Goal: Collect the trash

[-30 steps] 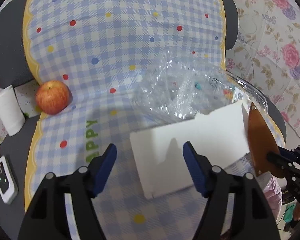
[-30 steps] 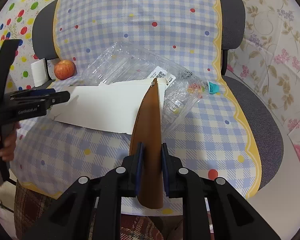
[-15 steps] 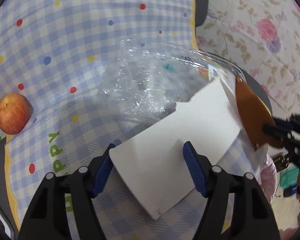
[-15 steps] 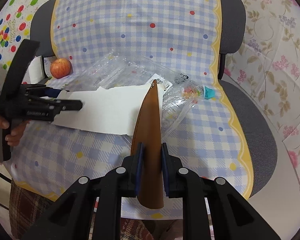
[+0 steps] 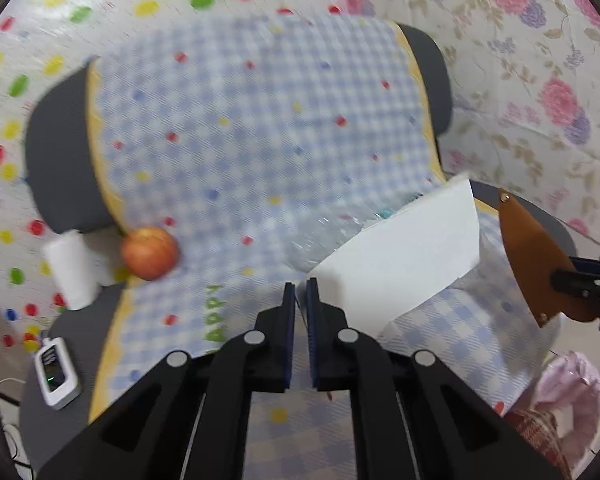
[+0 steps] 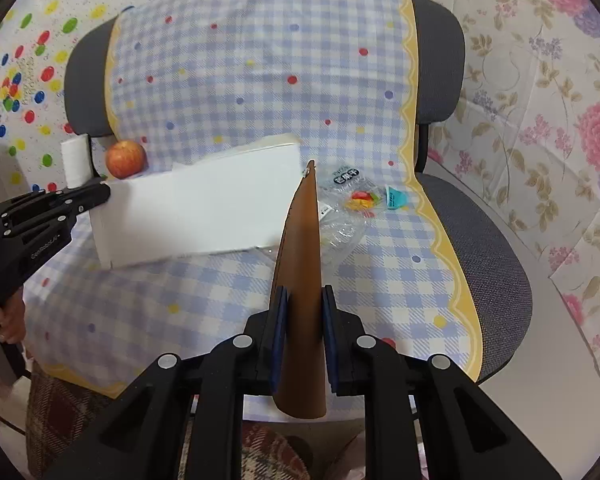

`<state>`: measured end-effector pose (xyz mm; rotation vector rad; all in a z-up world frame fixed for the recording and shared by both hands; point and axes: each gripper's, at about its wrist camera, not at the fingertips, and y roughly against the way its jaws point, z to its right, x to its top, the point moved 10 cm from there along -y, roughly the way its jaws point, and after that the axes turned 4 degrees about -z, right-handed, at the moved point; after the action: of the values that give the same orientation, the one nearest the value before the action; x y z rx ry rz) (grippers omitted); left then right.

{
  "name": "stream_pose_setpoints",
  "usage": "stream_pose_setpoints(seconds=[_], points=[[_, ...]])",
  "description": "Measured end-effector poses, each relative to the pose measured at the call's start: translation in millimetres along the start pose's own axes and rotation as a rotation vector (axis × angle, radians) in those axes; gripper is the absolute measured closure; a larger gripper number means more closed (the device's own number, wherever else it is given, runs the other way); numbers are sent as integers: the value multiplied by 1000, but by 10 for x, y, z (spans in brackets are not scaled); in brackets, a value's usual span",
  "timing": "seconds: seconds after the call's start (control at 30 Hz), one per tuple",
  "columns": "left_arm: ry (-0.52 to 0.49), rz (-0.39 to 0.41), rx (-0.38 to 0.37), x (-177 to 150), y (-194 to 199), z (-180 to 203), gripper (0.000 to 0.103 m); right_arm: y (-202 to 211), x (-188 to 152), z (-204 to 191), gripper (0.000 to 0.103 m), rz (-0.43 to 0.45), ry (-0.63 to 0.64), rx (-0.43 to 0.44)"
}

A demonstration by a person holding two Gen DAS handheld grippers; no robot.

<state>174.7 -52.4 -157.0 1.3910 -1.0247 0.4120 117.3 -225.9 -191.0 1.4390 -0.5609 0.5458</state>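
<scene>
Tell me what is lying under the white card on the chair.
Crumpled clear plastic packaging pokes out from under the white card, with a colourful label showing, all on the checked cloth. How far the plastic runs beneath the card is hidden.

Bright, even light; left view motion-blurred, fisheye-warped dark corners.

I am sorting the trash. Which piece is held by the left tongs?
The white paper sheet, pinched at its corner and lifted; the clear plastic wrapper lies loose on the chair.
</scene>
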Motion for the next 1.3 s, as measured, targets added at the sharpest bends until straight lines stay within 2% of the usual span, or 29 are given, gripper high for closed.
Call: stream_pose_setpoints(seconds=[0.03,0.13,0.23,0.27,0.33,0.6,0.77,0.8,0.9,1.0,1.1,1.3], points=[[8,16,25,-36,60,14,99,23,-8,-27,85,4,-3,10],[18,15,11,-156,140,135,99,-29,-57,-126,85,-9,8,24],[44,-4,-83,-256,197,248,99,-142,-121,-221,85,-35,6,52],[71,-34,-158,-298,187,303,99,-180,-133,-248,85,-42,4,57],[86,-66,-208,-352,137,350,99,-237,-141,-271,85,-52,2,61],[-46,-130,-243,-345,-111,569,97,-314,-76,-279,85,-55,-8,73],[-61,-153,-255,-262,-190,645,99,-295,-40,-219,85,-45,-13,65],[-67,-158,-235,-251,-181,654,101,-280,-36,-195,85,-42,-17,62],[-17,-140,-269,-183,-35,694,103,-172,-24,-79,85,-12,-45,51],[2,-78,-299,-63,206,778,103,-32,-37,73,86,16,-81,42],[-19,-37,-337,26,446,931,103,152,-71,200,86,40,-104,30],[-51,-23,-347,-58,753,1243,103,535,-285,454,86,70,-152,-11]])
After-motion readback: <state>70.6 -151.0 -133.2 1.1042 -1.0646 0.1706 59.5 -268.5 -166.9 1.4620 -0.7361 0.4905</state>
